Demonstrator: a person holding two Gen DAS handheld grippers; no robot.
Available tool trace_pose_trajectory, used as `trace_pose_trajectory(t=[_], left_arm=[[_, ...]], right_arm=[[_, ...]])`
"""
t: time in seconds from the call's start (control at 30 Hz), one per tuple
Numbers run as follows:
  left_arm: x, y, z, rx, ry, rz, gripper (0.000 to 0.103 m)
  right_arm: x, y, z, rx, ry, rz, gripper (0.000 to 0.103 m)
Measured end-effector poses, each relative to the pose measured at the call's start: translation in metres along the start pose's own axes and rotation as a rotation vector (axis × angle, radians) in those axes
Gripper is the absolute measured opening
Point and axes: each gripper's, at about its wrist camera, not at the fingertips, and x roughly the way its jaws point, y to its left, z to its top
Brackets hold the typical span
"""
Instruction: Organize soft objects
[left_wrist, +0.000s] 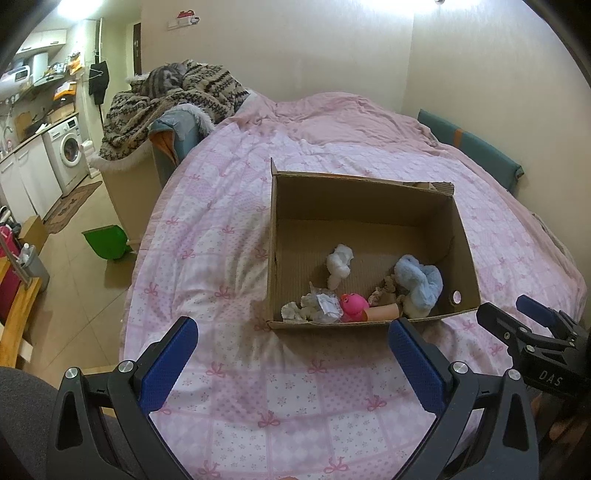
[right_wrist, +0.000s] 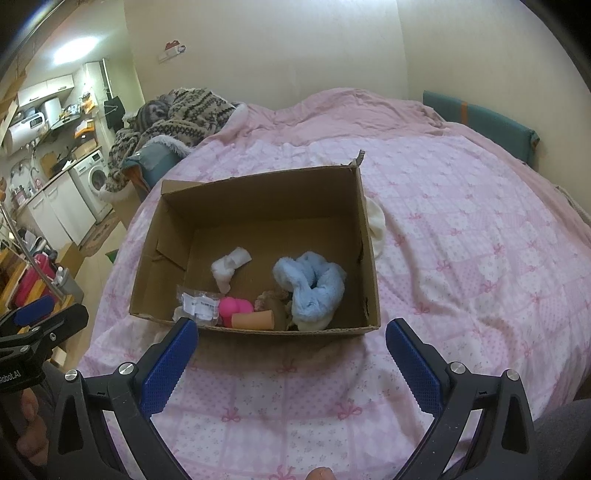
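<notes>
Cardboard box (right_wrist: 258, 206), open at the top, sits on a bed covered by a pink quilt (right_wrist: 461, 258) printed with bows. I am holding both tools back from its near wall. My left hand-held gripper (left_wrist: 291, 354) has its blue pads spread wide with nothing between them. My right hand-held gripper (right_wrist: 291, 354) is spread the same way, also empty, and neither touches the box.

The soft things are gathered in the near half of the box. I count one fluffy light-blue piece (right_wrist: 312, 288) at the right, one white fuzzy piece (right_wrist: 229, 267) nearer the middle, one bright pink rubbery toy (right_wrist: 234, 308), one peach-coloured tube (right_wrist: 255, 319) lying against the near wall, and one clear plastic packet (right_wrist: 199, 306) with a label at the left. A small brownish item (right_wrist: 271, 297) between the toy and the blue piece is too tangled for me to name. One more white soft item (right_wrist: 376, 227) lies on the quilt outside, touching the right wall of the box and partly hidden behind it.

My judgement of the risks: the outside item is easy to overlook. The box rests on yielding bedding, so a push against its wall could tip or slide it. Reaching in among crowded pieces, the pads could catch two at once, or snag the slippery packet instead of fabric.
</notes>
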Motion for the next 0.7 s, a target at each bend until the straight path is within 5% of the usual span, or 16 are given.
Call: trace_pose_trajectory(t=[0.7], left_arm=[[0.001,-0.0004,-0.0047,0.008,0.001,0.009,0.103]], right_arm=[[0.0011,0.0021,-0.0024,-0.004,0.0,0.003,0.103]])
